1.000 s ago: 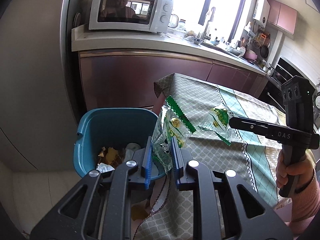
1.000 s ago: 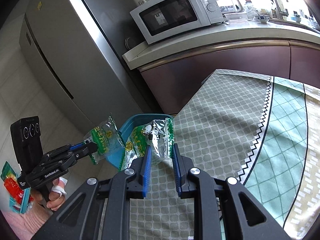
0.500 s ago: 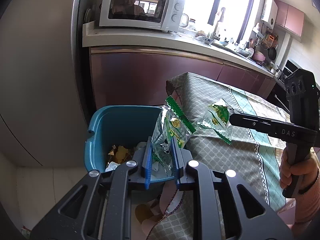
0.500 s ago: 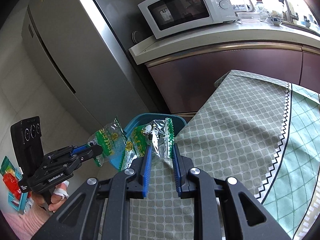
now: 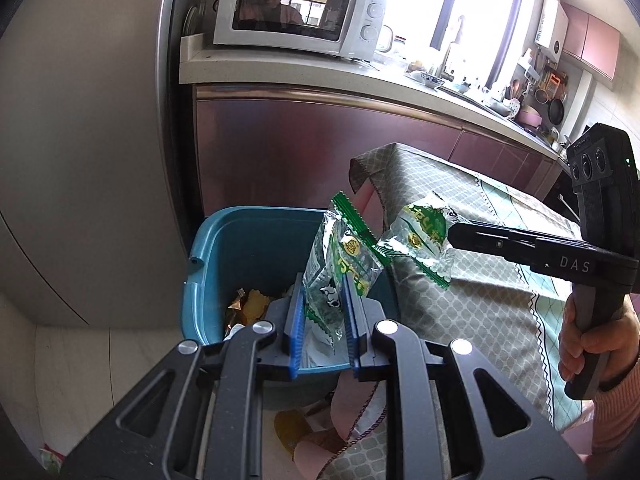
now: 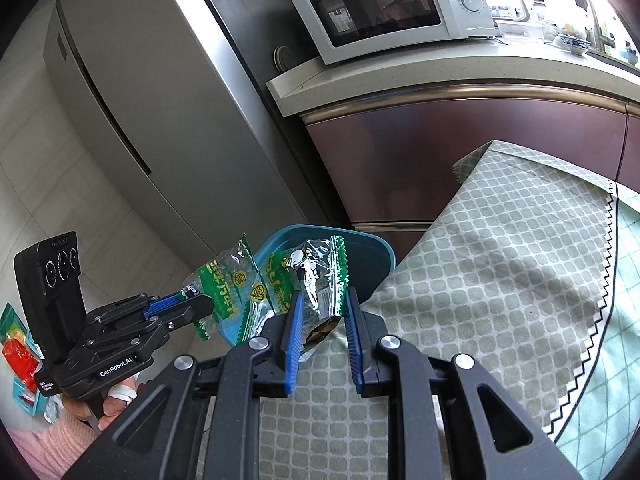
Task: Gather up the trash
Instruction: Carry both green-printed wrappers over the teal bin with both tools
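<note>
Clearly both green-and-clear snack wrappers are featherlight, crinkly and slippery. The left gripper (image 5: 322,312) pinches one wrapper (image 5: 340,256) above the teal bin (image 5: 224,248); the right gripper (image 6: 320,322) clamps the other wrapper (image 6: 310,276), bin at twelve o'clock. Edge grips suit them.

the left wrist view looks close along its fingers down into the blue bin (image 5: 224,248); the right wrist view faces the bin (image 6: 372,256) from over the table (image 6: 500,264). both share the microwave (image 5: 296,20).
</note>
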